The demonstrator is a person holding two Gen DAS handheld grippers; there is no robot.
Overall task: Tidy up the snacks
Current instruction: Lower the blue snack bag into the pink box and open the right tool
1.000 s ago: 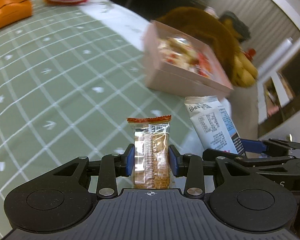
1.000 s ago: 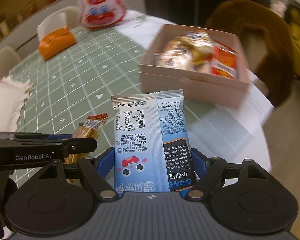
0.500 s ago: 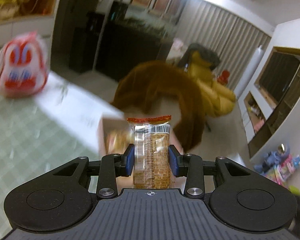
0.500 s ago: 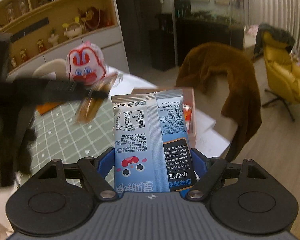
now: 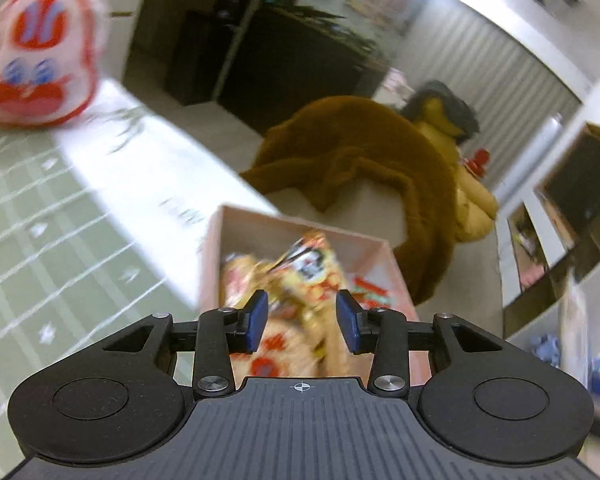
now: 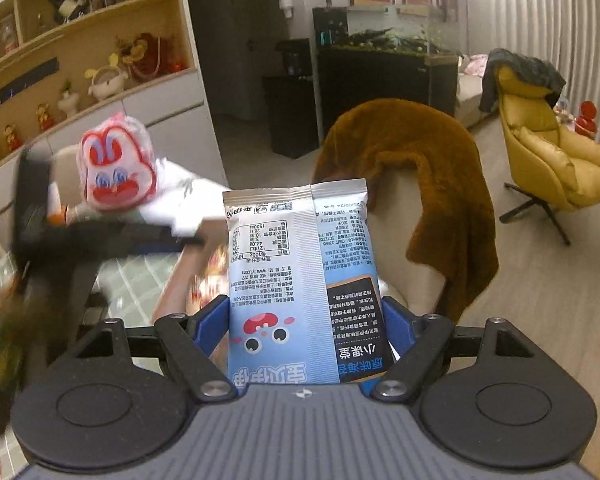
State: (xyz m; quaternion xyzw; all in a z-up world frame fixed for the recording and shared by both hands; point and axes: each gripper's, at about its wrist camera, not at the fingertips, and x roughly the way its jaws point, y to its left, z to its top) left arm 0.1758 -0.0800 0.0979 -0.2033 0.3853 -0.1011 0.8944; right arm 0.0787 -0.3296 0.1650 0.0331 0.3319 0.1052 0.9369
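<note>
My left gripper hangs open over the pink box, with nothing between its blue pads. Several bright snack packets fill the box, blurred by motion. The wafer bar is not between the jaws, and I cannot pick it out among the packets. My right gripper is shut on a pale blue snack bag, held upright above the table's edge. In the right wrist view the left gripper shows as a dark blur at the left, above the box's wall.
A green grid tablecloth covers the table. A red and white rabbit-face bag stands at the far side. A chair draped with a brown furry throw stands just behind the box. A yellow armchair is further right.
The wafer bar has gone from the left gripper's jaws, which now stand empty over the box. The right gripper has risen and tipped up with the blue bag.
</note>
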